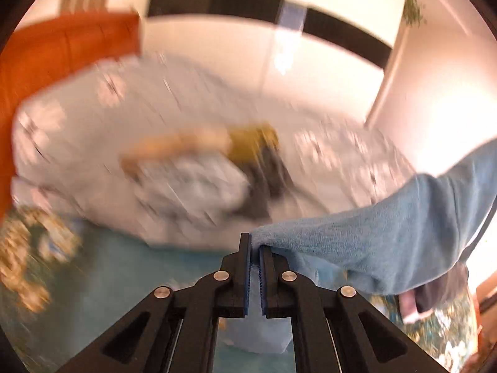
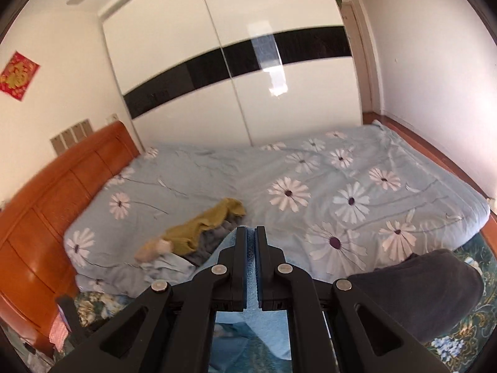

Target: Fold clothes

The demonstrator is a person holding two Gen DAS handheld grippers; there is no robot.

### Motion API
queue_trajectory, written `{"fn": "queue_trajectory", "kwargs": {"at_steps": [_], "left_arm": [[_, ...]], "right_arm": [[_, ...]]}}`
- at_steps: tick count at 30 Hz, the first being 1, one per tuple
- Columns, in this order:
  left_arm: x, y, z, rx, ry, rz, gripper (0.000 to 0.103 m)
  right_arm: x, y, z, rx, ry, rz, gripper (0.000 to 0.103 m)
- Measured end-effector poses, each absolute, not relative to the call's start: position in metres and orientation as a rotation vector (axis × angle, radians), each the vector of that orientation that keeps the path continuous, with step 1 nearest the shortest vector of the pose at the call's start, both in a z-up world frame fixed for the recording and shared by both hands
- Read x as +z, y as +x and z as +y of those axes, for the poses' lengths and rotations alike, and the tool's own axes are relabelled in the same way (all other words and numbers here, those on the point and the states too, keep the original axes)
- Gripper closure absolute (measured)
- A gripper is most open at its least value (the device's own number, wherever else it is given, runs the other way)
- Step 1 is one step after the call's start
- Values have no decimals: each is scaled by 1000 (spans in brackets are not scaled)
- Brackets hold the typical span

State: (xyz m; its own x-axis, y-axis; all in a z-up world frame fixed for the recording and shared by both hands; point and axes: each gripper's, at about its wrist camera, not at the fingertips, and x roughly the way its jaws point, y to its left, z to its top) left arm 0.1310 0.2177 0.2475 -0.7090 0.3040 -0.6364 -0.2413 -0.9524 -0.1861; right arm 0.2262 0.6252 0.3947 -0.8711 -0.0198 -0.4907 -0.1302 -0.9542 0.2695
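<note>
The left tool pinches a blue towel above the blurred bed.

A glossy white sliding wardrobe crossed by a black band is seen behind a bed with an orange wooden headboard, flanked by cream walls.

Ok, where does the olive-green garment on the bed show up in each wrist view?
Left wrist: olive-green garment, blurred, just above centre on the bed.
Right wrist: olive-green garment, crumpled left of centre, just beyond the right gripper.
Shared landmark: the wardrobe's black band; the orange headboard also appears in both.
</note>
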Motion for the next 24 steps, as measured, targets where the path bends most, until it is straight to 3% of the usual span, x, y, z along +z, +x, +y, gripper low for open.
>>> {"fn": "queue_trajectory", "kwargs": {"at_steps": [6, 10, 16, 21, 24], "left_arm": [[338, 186, 147, 2775, -698, -70, 98], [363, 244, 114, 2779, -582, -17, 98], [364, 304, 76, 2771, -573, 76, 98], [345, 266, 95, 2714, -667, 168, 97], [298, 216, 111, 2656, -840, 172, 97]], "right_arm": [[424, 275, 594, 3074, -653, 422, 99], [425, 321, 579, 3162, -628, 393, 99], [410, 371, 572, 3270, -698, 366, 99], [385, 333, 584, 3184, -820, 404, 99], [338, 287, 594, 3045, -1017, 408, 99]]}}
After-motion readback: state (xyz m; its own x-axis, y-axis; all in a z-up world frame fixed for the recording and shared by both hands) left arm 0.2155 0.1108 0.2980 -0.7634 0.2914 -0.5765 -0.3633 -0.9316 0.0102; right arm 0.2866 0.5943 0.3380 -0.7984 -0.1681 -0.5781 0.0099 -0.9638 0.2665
